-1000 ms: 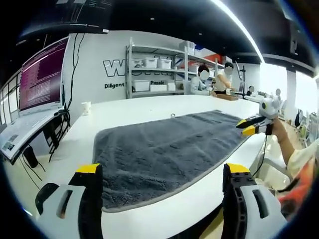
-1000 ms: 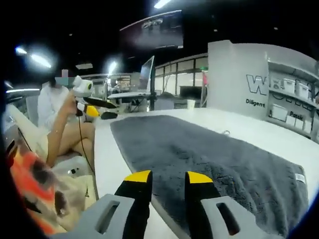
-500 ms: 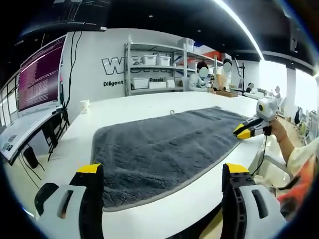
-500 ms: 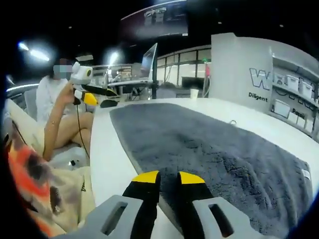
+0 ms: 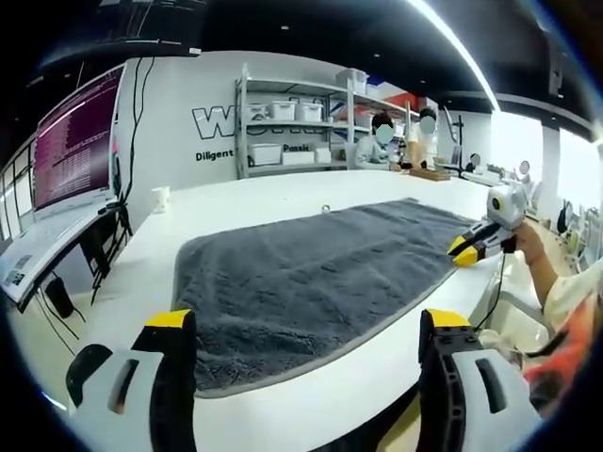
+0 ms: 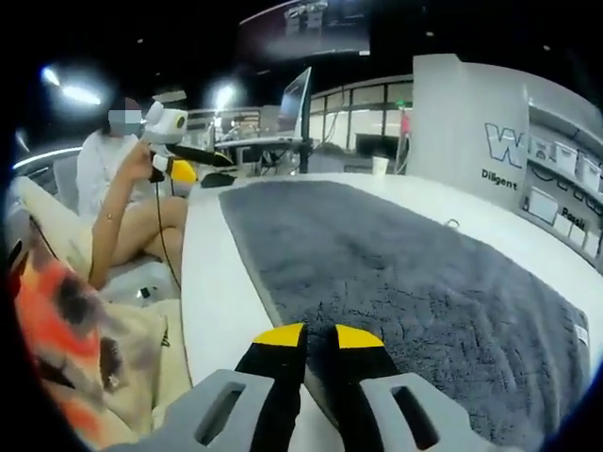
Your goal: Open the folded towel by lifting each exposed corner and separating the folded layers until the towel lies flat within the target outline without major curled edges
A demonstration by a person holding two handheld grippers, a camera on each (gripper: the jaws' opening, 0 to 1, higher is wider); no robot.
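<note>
White tabletop (image 5: 236, 202) fills the middle of a bright workshop, with shelving (image 5: 292, 127) against the far wall and a monitor (image 5: 80, 141) off to one side.

The right gripper (image 6: 313, 336) has its yellow-tipped jaws nearly pressed together, a thin dark slit between them, and they sit right over the near long edge of the towel (image 6: 396, 273). A second ago those jaws stood clearly apart and just short of that edge; half a second ago they had narrowed; now they are almost shut at the hem. Whether cloth is caught between the tips cannot be told, since the tips hide the spot. My reading is that a pinch on the edge is being set up, the first part of lifting a layer. In the left gripper view the same tool (image 5: 468, 250) shows at the towel's far end, tips touching or just above the hem, lower than a second ago.

The left gripper (image 5: 306, 325) is spread wide, one jaw on either side of the view, hovering over the near short end of the towel (image 5: 311, 273) and gripping nothing; its stance has not altered over the last second.

The towel lies dark grey and long across the tabletop, broadly smooth, with a small white tag (image 6: 580, 334) at one corner. No raised layer shows yet, so unfolding looks barely begun.
</note>
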